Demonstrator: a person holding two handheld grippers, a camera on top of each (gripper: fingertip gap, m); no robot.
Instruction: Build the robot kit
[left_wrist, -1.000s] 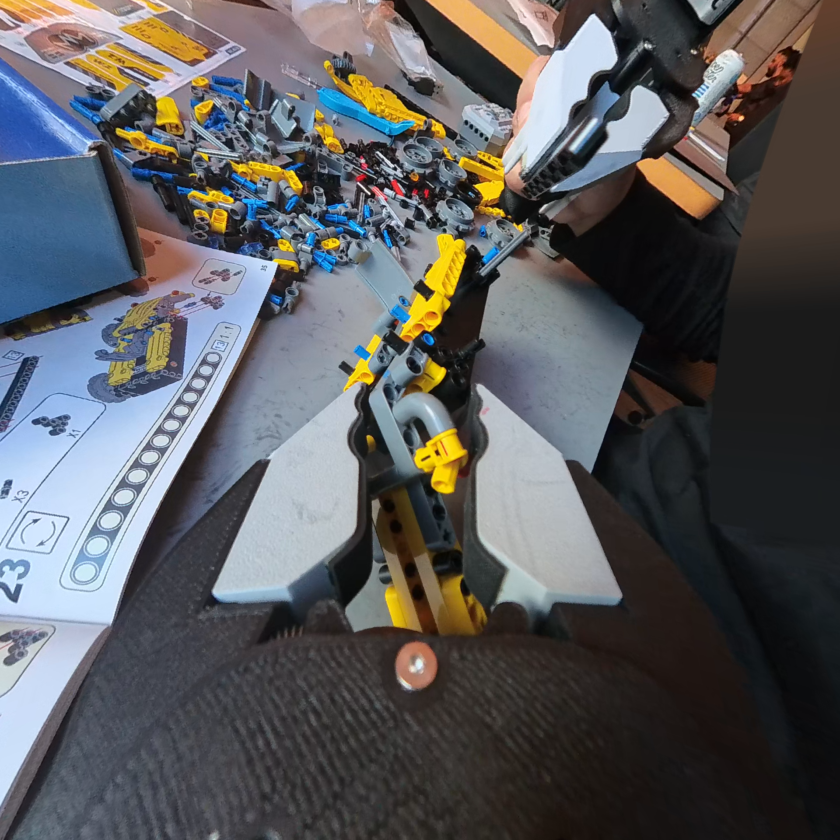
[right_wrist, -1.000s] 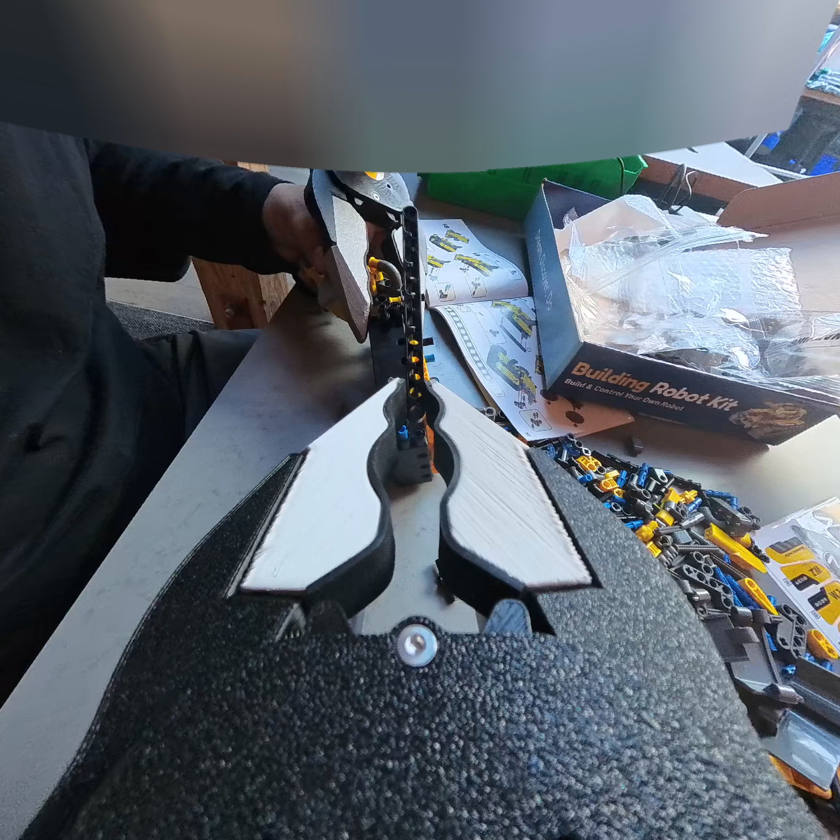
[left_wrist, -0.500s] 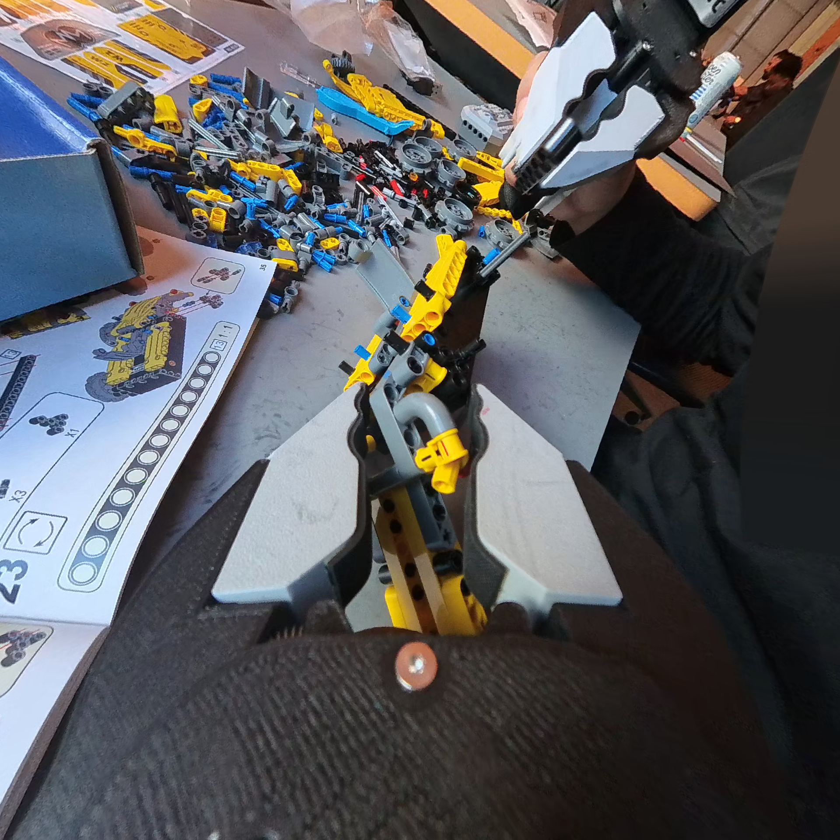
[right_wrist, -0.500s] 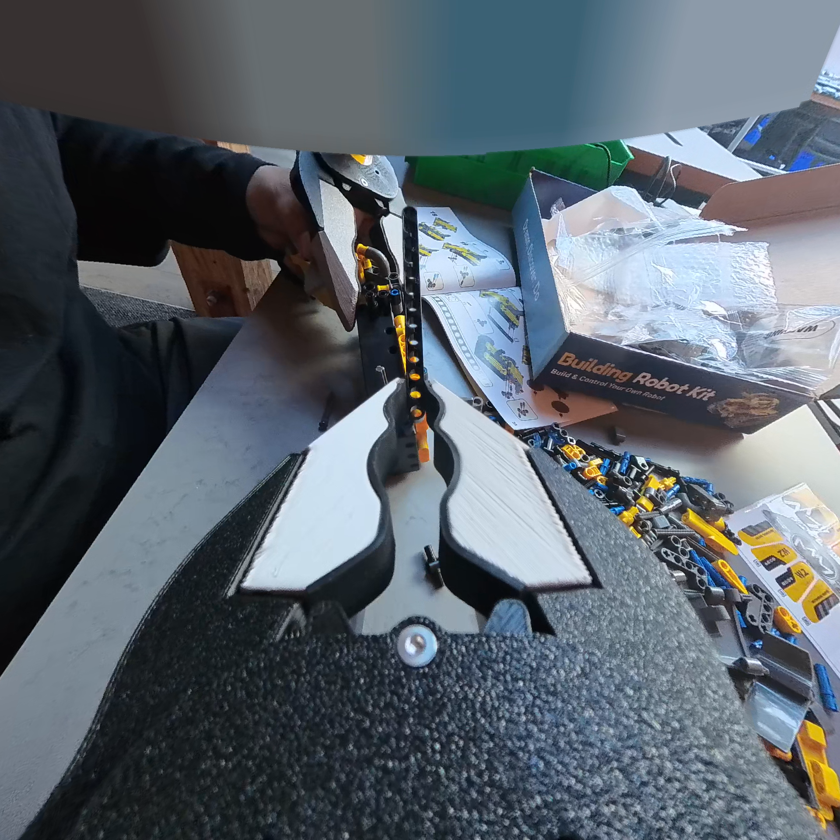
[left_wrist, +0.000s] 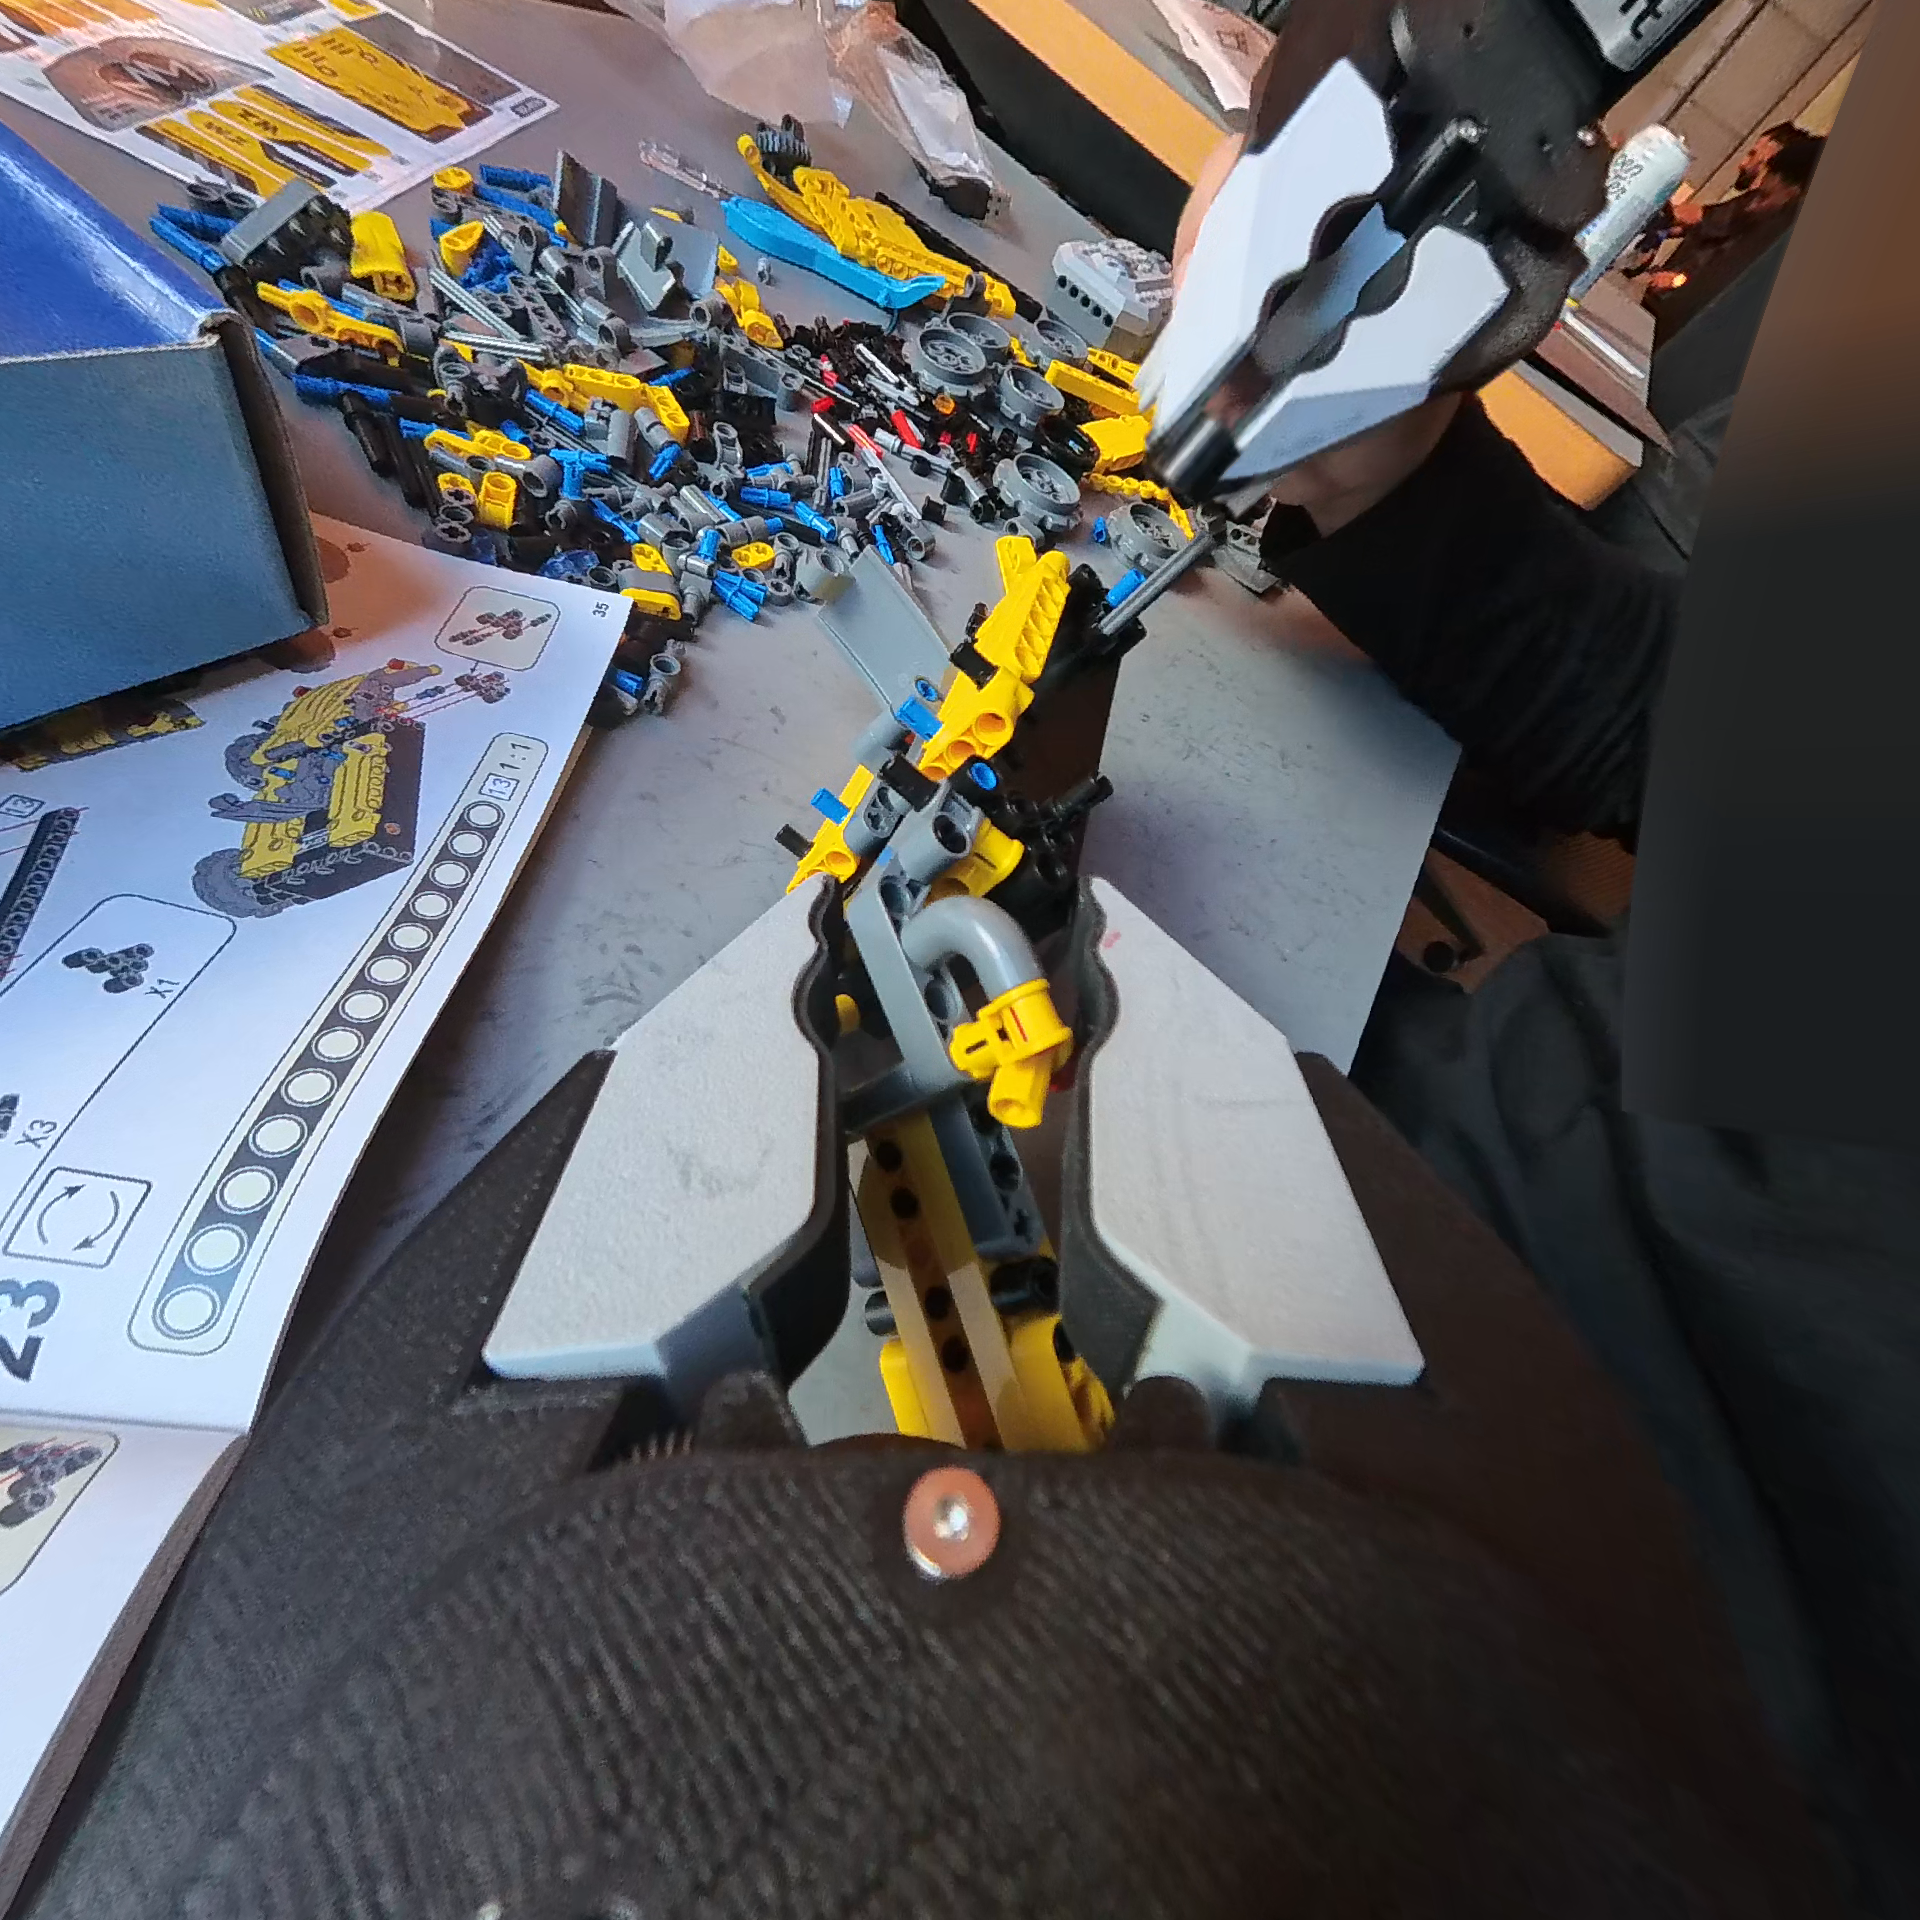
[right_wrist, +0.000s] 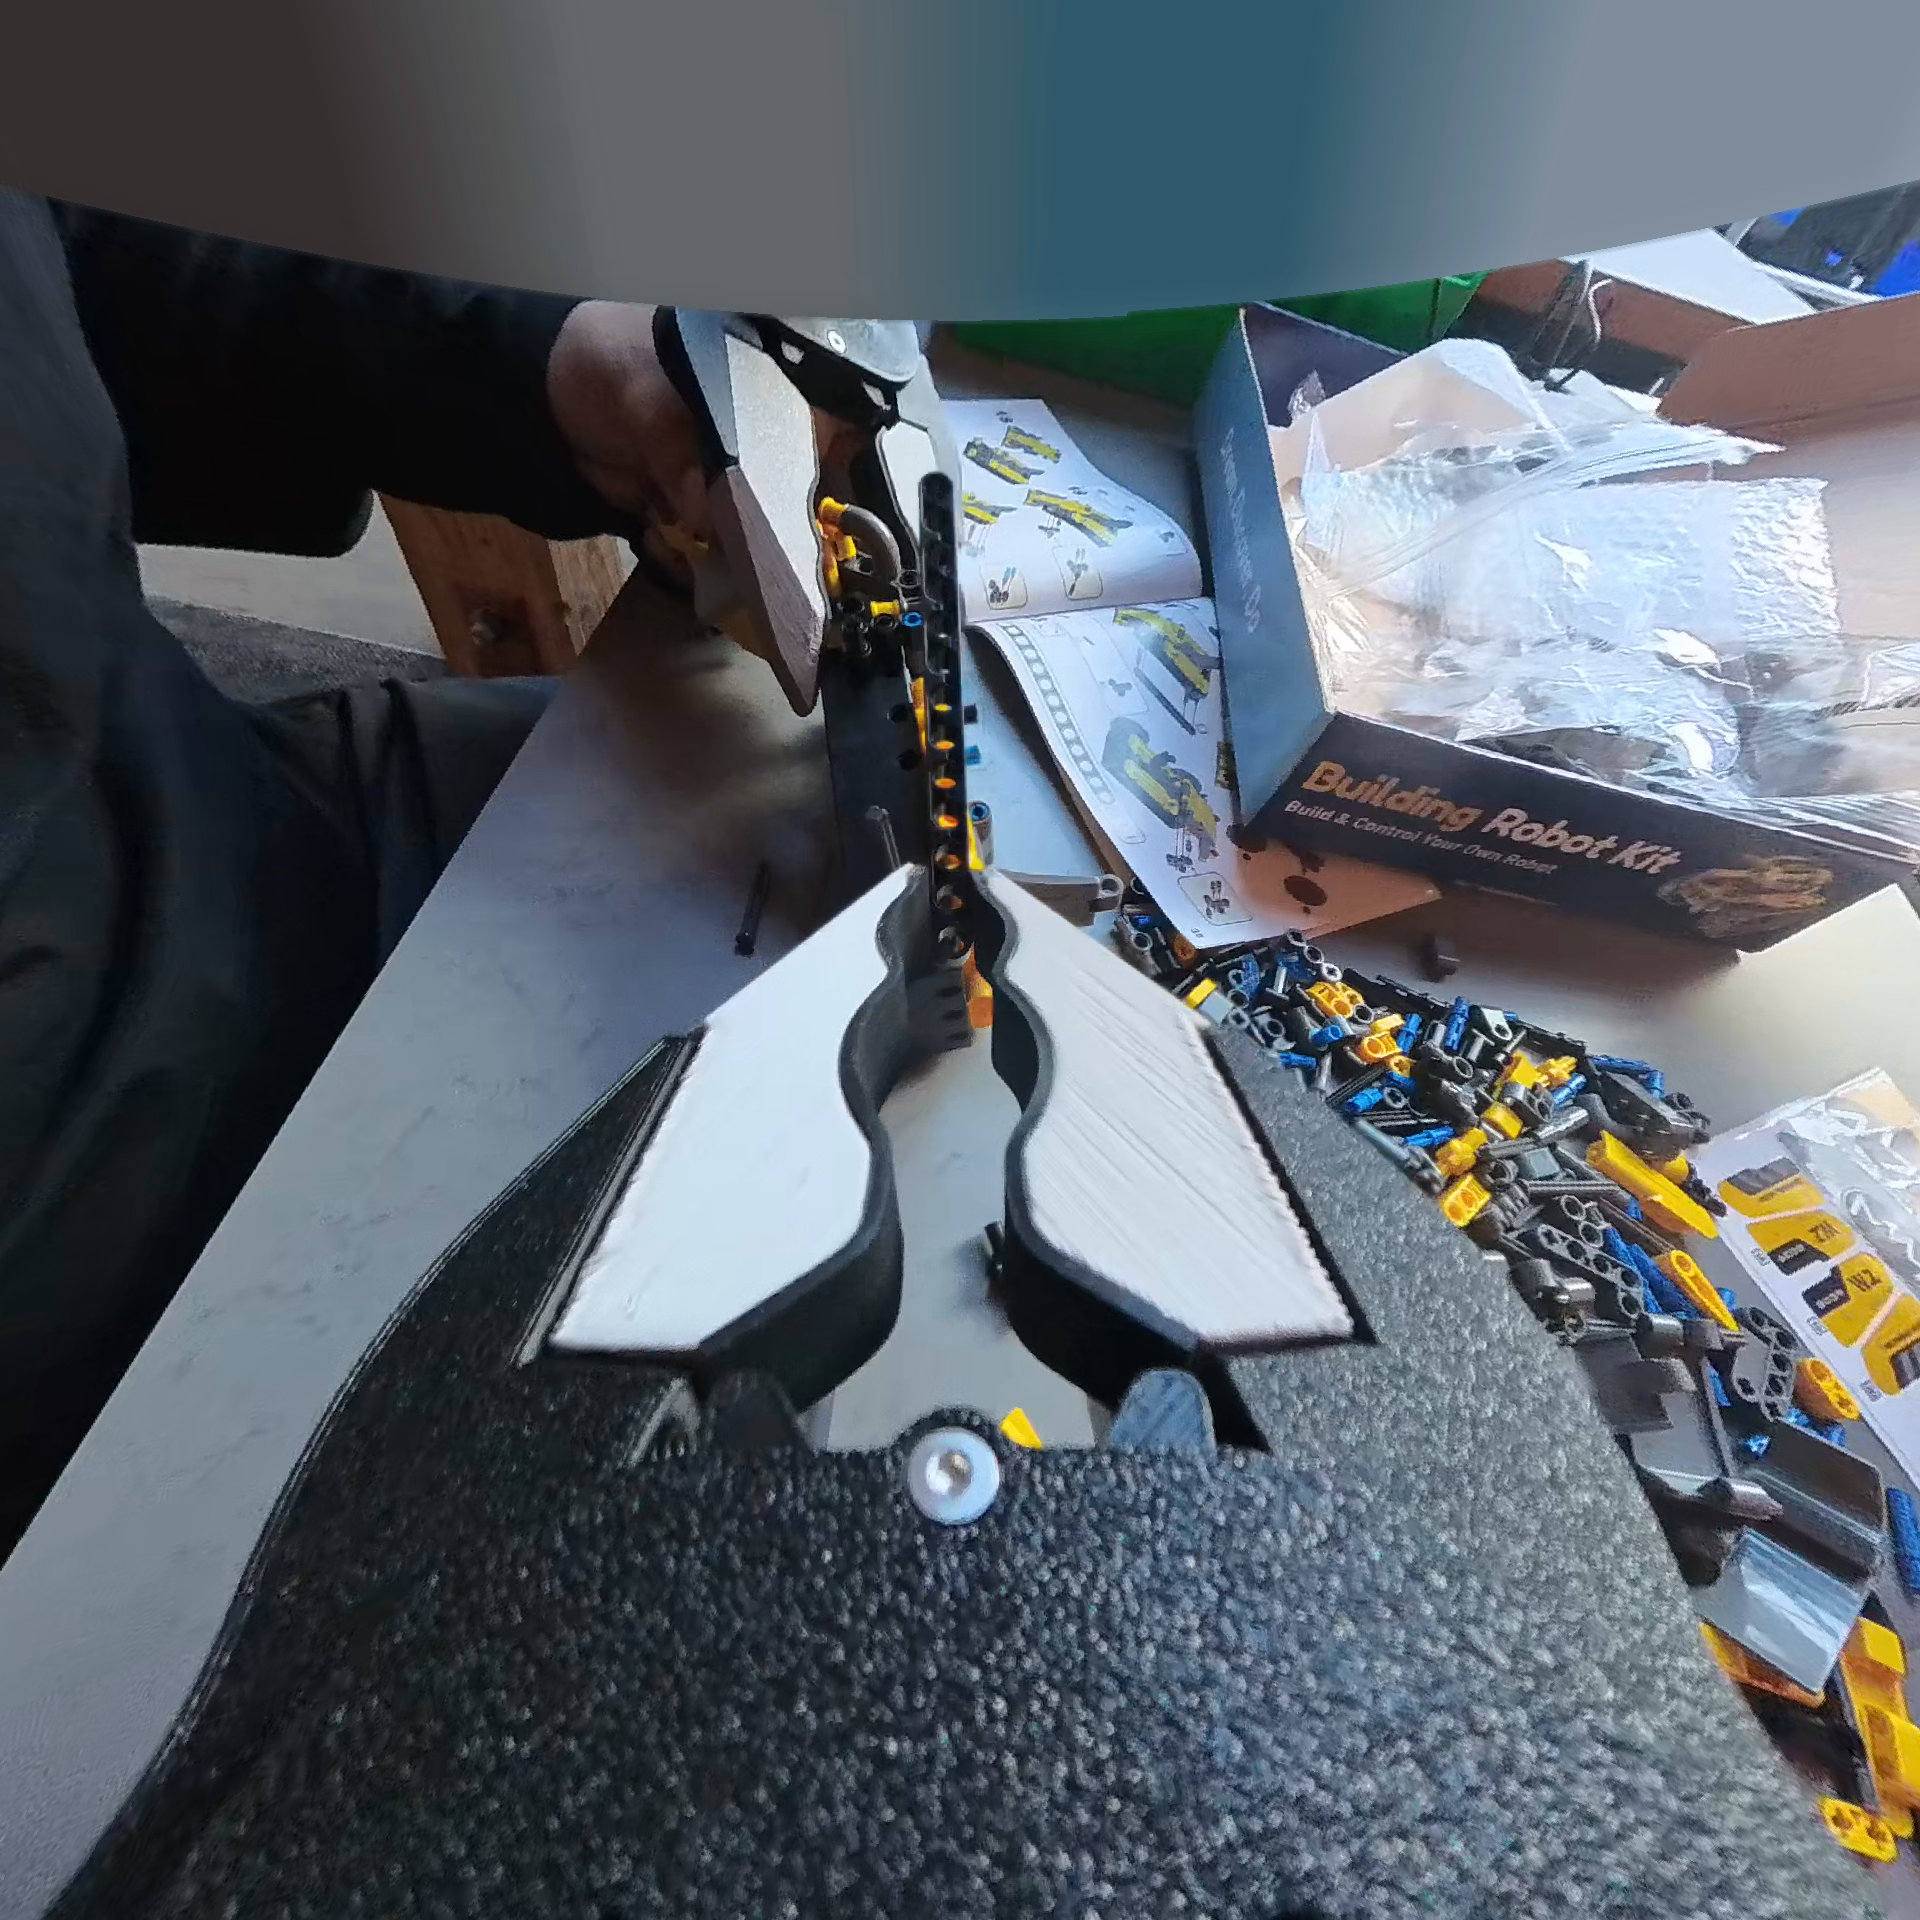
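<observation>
My left gripper (left_wrist: 951, 914) is shut on a half-built yellow, grey and black brick assembly (left_wrist: 997, 707), held tilted above the grey table (left_wrist: 665, 914). A thin black axle (left_wrist: 1153, 587) sticks out of its far end. My right gripper (left_wrist: 1195, 473) comes in from the upper right, its jaws closed with the tips on the axle's outer end. In the right wrist view my right gripper (right_wrist: 951, 894) looks along the assembly's black holed beam (right_wrist: 940, 665), toward the left gripper (right_wrist: 842, 623) and the hand holding it. The axle itself is hidden there.
A pile of loose yellow, blue, grey and black pieces (left_wrist: 644, 436) covers the table beyond the assembly. An open instruction booklet (left_wrist: 260, 935) and a blue box (left_wrist: 125, 468) lie left. The box holds plastic bags (right_wrist: 1558, 582). A loose black pin (right_wrist: 750, 909) lies near the table edge. The grippers' ends are close to 10 centimeters from one another.
My right gripper has dropped slightly toward the assembly's far end and stays closed. My left gripper and the assembly have not moved.
</observation>
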